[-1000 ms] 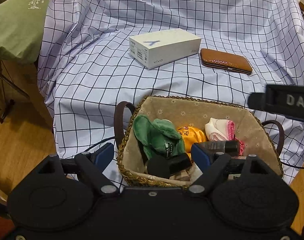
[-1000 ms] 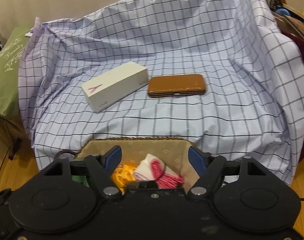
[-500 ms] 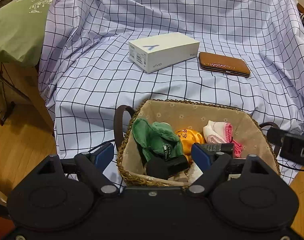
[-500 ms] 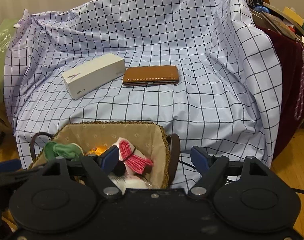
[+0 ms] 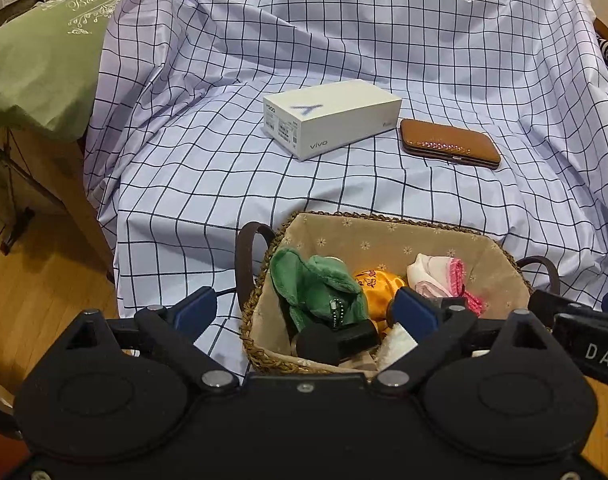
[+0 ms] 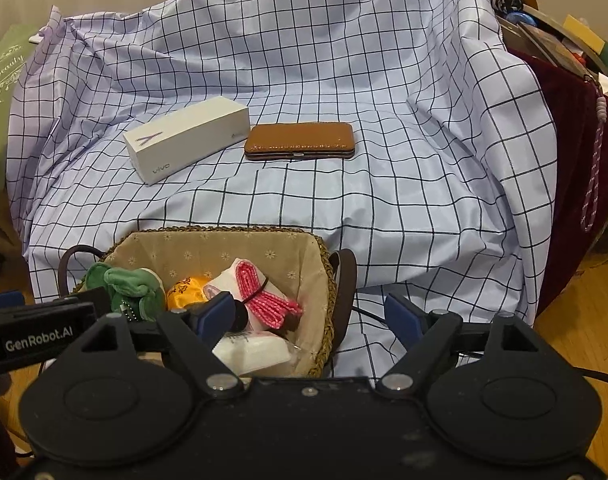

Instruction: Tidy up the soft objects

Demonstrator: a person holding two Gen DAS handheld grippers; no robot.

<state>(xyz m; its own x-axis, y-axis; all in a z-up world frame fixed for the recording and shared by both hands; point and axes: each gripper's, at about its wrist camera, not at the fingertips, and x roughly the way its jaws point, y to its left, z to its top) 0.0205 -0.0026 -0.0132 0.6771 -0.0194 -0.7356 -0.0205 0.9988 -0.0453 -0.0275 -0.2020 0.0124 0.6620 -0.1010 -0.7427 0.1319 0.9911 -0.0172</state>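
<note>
A woven basket (image 5: 388,218) with a beige lining stands in front of the checked cloth. Inside lie a green plush toy (image 5: 316,284), an orange satin pouch (image 5: 380,282) and a white-and-pink folded cloth (image 5: 444,276). My left gripper (image 5: 304,304) straddles the basket's left wall. Its jaws are opening and the pads touch nothing. In the right wrist view the same basket (image 6: 223,230) holds the green plush (image 6: 123,284) and the pink cloth (image 6: 263,300). My right gripper (image 6: 308,304) straddles the right wall and brown handle (image 6: 346,280); its jaws are opening too, pads clear.
A white phone box (image 5: 332,118) and a brown leather case (image 5: 450,142) lie on the blue checked cloth (image 5: 223,184) behind the basket. A green cushion (image 5: 35,60) sits at the left, a dark red drape (image 6: 576,160) at the right. Wooden floor lies either side.
My right gripper swung to the right, from over the basket's middle to its right wall, and sank low in the left wrist view. Both pairs of jaws have widened. The basket's contents kept still.
</note>
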